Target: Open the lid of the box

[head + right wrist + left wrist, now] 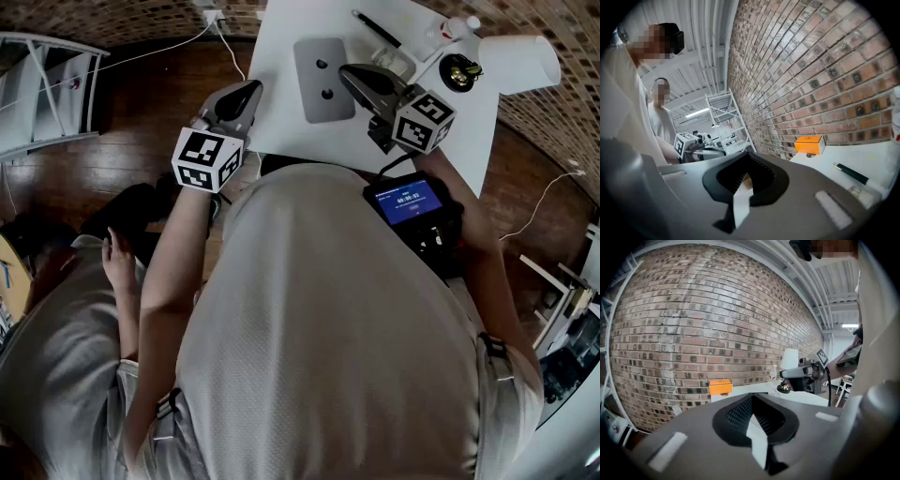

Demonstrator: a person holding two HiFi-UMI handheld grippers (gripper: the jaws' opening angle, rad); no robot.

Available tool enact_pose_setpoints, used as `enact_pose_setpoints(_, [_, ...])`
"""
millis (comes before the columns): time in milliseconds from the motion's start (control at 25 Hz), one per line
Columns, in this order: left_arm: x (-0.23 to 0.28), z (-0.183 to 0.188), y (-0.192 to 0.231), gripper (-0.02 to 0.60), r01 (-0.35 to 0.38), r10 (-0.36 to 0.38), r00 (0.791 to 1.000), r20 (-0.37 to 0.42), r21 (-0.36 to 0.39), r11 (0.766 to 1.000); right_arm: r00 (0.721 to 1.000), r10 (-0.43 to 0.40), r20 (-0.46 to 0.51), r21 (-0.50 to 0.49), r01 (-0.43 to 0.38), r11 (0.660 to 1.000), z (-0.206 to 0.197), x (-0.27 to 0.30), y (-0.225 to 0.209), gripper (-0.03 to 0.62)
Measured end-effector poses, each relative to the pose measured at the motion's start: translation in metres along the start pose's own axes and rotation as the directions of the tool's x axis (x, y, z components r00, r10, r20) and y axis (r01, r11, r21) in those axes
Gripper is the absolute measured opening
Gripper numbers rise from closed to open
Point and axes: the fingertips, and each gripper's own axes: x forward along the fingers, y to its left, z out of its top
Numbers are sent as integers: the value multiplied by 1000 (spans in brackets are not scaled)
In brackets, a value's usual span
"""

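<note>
An orange box (720, 386) with its lid down stands on the white table (281, 56), close to the brick wall; it also shows as the orange box (809, 144) in the right gripper view. I cannot pick it out in the head view. My left gripper (239, 98) hovers at the table's near left edge, jaws shut and empty (752, 413). My right gripper (361, 82) hangs over the table's middle, also shut with nothing in it (743, 180). Both are well short of the box.
A flat grey rectangle (323, 80) lies under the right gripper. A black pen (375, 28), a small bottle (455, 28), a round brass-and-black piece (459, 72) and a white sheet (520, 61) sit at the table's right. A second person (56, 328) stands left, beside a white rack (37, 84).
</note>
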Motion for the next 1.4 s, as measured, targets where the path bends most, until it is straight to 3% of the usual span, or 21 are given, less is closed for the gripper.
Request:
enact_pose_setpoints(200, [-5, -6, -4, 0, -28, 28, 1000, -8, -4, 1000, 995, 83, 61, -3, -83, 997, 35, 15, 13, 2])
enact_pose_setpoints(840, [-18, -3, 7, 0, -60, 60, 998, -1, -7, 998, 985, 127, 115, 9, -129, 992, 74, 35, 25, 2])
enact_pose_setpoints(1080, [-21, -5, 11, 2, -42, 42, 999, -14, -13, 999, 990, 94, 105, 10, -96, 995, 71, 37, 26, 2])
enact_pose_setpoints(1400, [-7, -18, 3, 2, 44, -43, 997, -67, 14, 999, 997, 1, 73, 49, -4, 999, 45, 29, 2, 2])
